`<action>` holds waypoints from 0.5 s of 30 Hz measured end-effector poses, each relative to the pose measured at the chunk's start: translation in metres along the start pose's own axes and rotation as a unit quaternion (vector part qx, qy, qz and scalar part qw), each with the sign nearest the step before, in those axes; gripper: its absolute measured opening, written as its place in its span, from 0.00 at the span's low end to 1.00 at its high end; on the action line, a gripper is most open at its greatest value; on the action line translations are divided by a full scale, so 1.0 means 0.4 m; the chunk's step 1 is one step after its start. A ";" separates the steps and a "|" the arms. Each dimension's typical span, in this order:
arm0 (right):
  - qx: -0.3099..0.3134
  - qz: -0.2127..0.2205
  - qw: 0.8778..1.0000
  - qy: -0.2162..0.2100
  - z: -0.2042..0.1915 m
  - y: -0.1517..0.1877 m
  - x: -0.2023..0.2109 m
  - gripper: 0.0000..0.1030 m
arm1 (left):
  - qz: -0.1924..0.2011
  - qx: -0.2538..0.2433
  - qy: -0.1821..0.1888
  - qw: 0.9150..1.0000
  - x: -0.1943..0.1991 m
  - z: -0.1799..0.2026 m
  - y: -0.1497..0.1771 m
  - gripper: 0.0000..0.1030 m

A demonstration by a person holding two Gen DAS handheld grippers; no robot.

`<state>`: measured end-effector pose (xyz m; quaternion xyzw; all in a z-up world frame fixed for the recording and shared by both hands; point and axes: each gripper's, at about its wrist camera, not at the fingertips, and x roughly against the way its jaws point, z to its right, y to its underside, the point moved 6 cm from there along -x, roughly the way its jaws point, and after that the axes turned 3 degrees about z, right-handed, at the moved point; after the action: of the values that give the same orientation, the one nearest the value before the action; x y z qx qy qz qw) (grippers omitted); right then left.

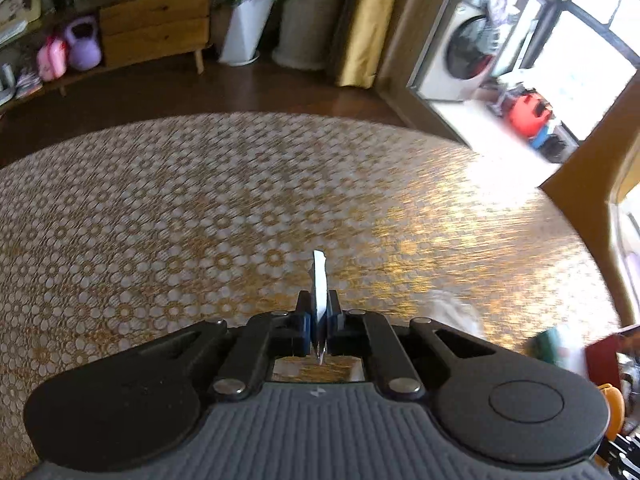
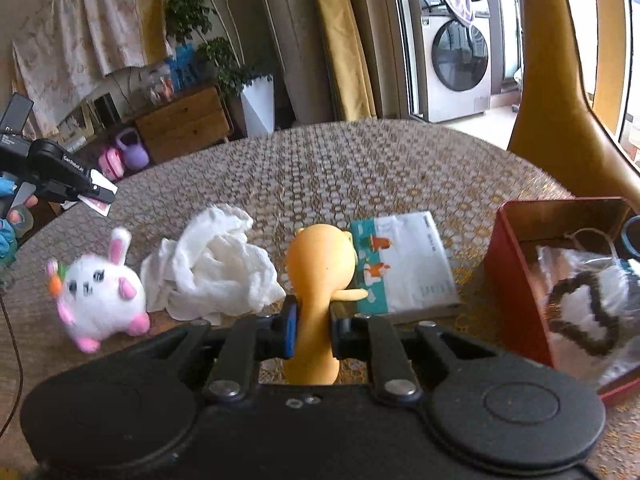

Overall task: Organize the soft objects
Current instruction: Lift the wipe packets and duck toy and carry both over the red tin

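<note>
**Both fingers loaded over the counter**

Orange toy (image 2: pixel 320 276) pinched in my right fingers (image 2: pixel 313 320), red box (image 2: pixel 516 280) just right. Left fingers (image 1: pixel 319 316) clamp a thin card (image 1: pixel 319 280); bare counter (image 1: pixel 180 208) ahead. Only right view shows bunny (image 2: pixel 100 292), cloth (image 2: pixel 212 264).

Two close, downward-tilted wrist views along each tool's fingers, sharing the patterned table (image 1: pixel 200 208) and washing machine (image 2: pixel 452 56).

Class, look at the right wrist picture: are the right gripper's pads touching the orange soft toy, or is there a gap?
Touching. The right wrist view shows the right gripper with both pads pressed against the orange soft toy, pinching its narrow body.
</note>
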<state>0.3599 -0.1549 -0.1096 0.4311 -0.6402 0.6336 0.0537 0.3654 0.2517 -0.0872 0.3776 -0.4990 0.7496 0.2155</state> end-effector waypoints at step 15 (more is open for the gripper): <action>-0.020 0.050 0.998 0.023 0.096 -0.047 0.218 0.14 | 0.009 -0.132 0.096 0.987 0.120 0.444 0.084 0.06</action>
<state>0.3356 -0.2268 -0.0490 0.3824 -0.6723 0.6322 0.0454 0.3744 0.0736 -0.0309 0.2673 -0.5742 0.7119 0.3034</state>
